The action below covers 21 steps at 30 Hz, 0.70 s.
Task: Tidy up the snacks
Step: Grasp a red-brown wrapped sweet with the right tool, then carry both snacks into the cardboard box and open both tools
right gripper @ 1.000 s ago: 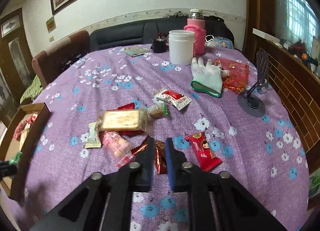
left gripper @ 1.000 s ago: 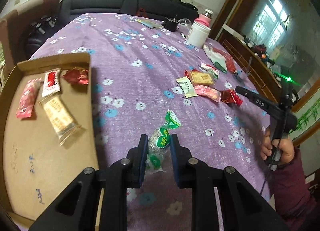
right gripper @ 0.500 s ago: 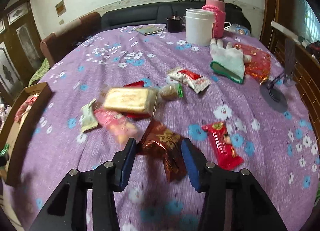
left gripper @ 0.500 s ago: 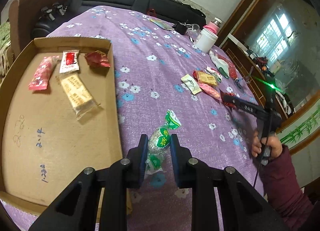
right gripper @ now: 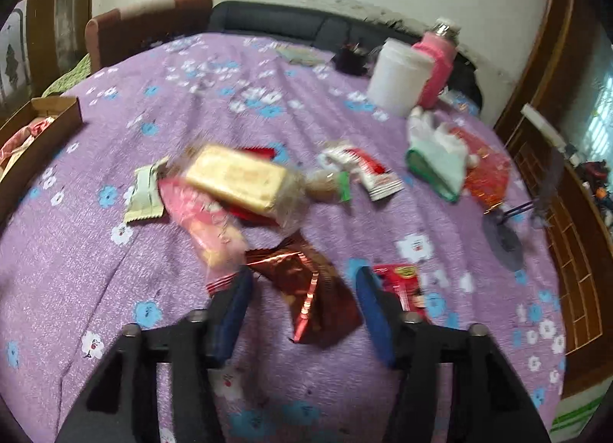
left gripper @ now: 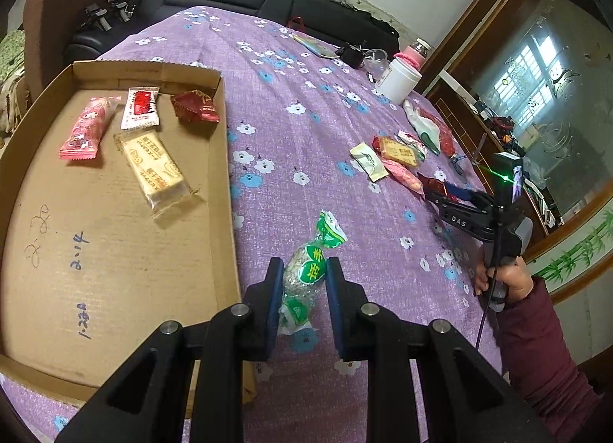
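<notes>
Left gripper (left gripper: 302, 286) clenched on a clear, green-labelled candy wrapper (left gripper: 306, 274), held just right of the shallow cardboard tray (left gripper: 226, 174). Right gripper (right gripper: 302, 312) jaws just closing yet apart, a crinkled dark-red foil packet (right gripper: 310, 289) lying between, on the purple flowered tablecloth (right gripper: 115, 270), untouched.

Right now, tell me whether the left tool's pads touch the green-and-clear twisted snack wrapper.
Touching. The left wrist view shows both blue pads of the left tool pressed against the green-and-clear twisted snack wrapper, no gap.

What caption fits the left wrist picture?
Left tongs grip a green-labelled snack beside the cardboard tray holding four snacks.
</notes>
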Tool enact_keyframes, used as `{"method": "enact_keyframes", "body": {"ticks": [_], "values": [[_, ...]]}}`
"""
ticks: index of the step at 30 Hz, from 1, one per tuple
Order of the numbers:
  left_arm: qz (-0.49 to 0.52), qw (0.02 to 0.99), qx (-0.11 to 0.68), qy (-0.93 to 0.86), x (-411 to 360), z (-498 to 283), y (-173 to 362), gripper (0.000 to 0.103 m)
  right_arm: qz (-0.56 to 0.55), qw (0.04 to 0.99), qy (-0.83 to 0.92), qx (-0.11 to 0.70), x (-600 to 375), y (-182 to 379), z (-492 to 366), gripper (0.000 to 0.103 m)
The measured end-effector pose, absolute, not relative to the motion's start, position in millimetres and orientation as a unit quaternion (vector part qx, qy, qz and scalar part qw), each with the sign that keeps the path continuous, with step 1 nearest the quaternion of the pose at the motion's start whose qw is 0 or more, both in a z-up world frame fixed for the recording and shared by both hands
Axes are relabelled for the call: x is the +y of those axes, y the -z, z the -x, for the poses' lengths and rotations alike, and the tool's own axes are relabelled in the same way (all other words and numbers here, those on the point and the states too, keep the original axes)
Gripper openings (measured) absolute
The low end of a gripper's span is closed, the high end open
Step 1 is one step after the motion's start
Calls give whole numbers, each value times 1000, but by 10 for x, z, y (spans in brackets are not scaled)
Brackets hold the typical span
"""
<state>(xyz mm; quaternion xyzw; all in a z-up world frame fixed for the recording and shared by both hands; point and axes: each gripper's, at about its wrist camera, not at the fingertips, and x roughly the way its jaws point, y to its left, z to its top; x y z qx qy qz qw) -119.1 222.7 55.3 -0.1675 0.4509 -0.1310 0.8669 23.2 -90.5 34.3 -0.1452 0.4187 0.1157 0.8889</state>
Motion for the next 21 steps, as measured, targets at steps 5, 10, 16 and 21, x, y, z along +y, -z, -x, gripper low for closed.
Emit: {"method": "enact_keyframes", "body": {"ticks": [5, 10, 16, 21], "values": [[179, 870, 443, 124, 2336, 1203, -584, 21, 80, 896, -112, 423, -1080, -429, -152, 24], [195, 876, 428, 112, 2556, 1231, -626, 21, 18, 903, -122, 411, -1212, -673, 15, 24], [213, 876, 427, 72, 2955, 1236, -591, 21, -27, 893, -188, 408, -893, -930, 110, 24], [209, 866, 454, 16, 3311, 1087, -493, 21, -28, 869, -269, 414, -169, -1056, 134, 25]]}}
